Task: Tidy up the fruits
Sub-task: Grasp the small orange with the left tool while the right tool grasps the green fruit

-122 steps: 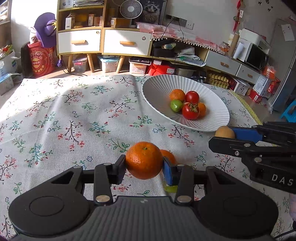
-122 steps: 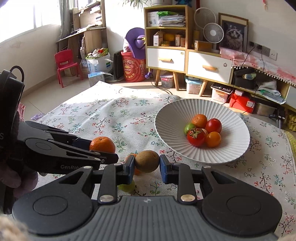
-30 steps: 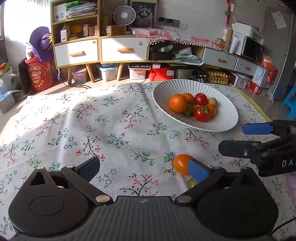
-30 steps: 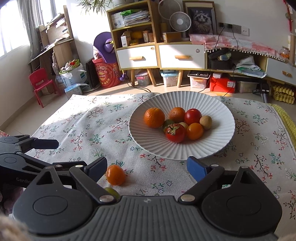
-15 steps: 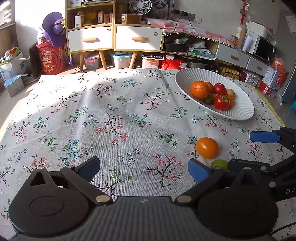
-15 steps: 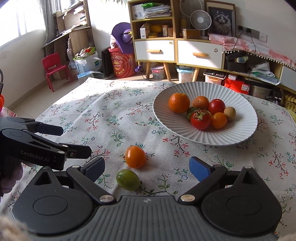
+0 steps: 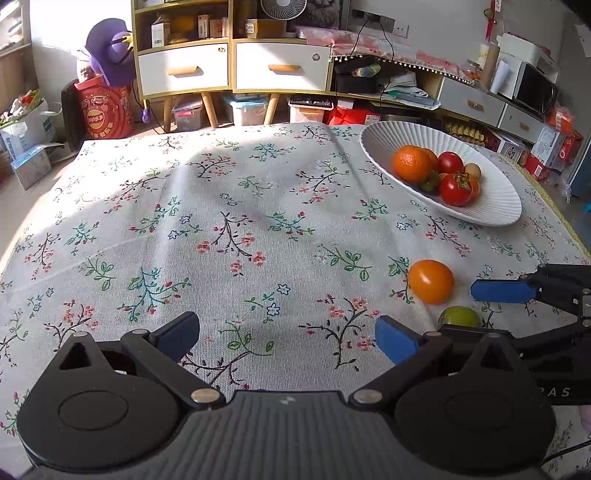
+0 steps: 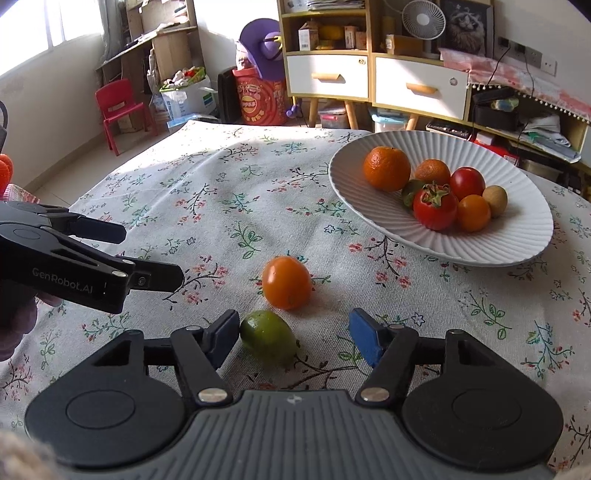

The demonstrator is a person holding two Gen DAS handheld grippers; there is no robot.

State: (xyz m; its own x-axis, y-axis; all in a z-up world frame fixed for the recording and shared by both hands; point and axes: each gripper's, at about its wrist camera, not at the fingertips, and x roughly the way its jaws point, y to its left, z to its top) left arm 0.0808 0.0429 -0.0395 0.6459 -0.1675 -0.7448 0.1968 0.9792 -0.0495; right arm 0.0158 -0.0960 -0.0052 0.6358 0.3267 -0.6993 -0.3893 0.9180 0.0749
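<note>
Right gripper (image 8: 293, 338) hangs spread wide and empty over the cloth (image 8: 207, 206), a lime (image 8: 266, 336) between its jaws, seemingly touching the left pad. Its long axis runs left-far to right-near. Just beyond sits an orange tomato (image 8: 286, 282); the plate (image 8: 480, 247) lies farther right. Left gripper (image 7: 286, 338) gapes empty over bare cloth.

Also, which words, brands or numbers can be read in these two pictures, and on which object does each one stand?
"GenRobot.AI": on the left gripper, seen in the right wrist view.
"AS": end of a cut-off word on the right gripper, in the left wrist view.
Red barrel, shelf boxes: print too blurred to read.
</note>
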